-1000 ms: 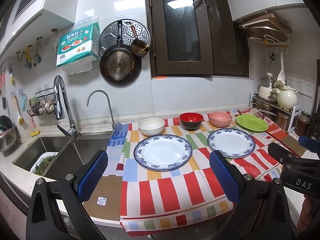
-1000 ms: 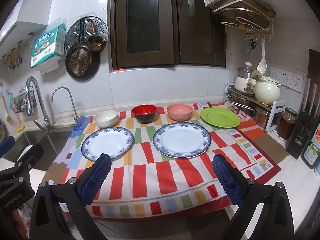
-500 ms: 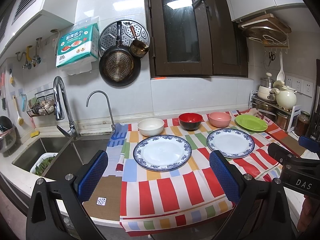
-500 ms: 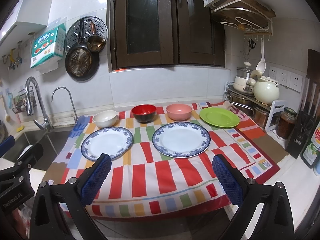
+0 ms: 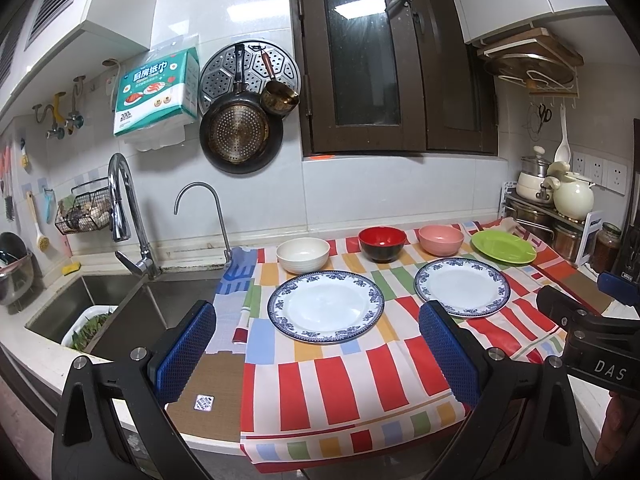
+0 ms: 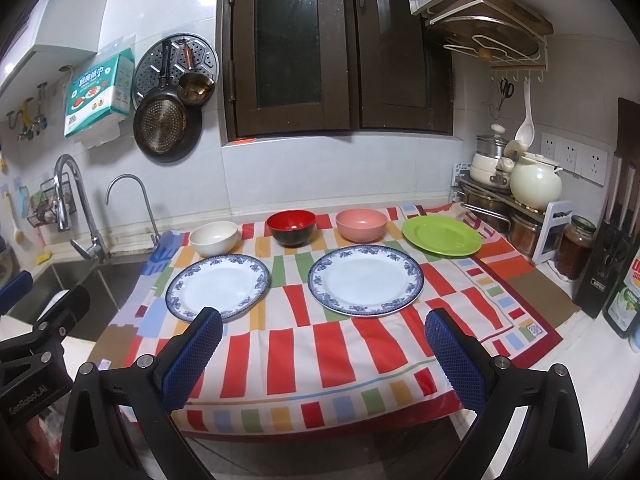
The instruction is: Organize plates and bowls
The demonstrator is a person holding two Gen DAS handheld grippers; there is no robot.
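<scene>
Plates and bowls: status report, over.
Left gripper and right gripper open, empty. Three bowls, three plates laid out separately on striped cloth, nothing stacked. Path unobstructed.

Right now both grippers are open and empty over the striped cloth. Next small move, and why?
Probably ease the right gripper forward and down to the near rim of the right blue-rimmed white plate. It lies just ahead of the open fingers, apart from the left blue-rimmed white plate, with nothing on it; the two look matched, so stacking seems sensible.
</scene>
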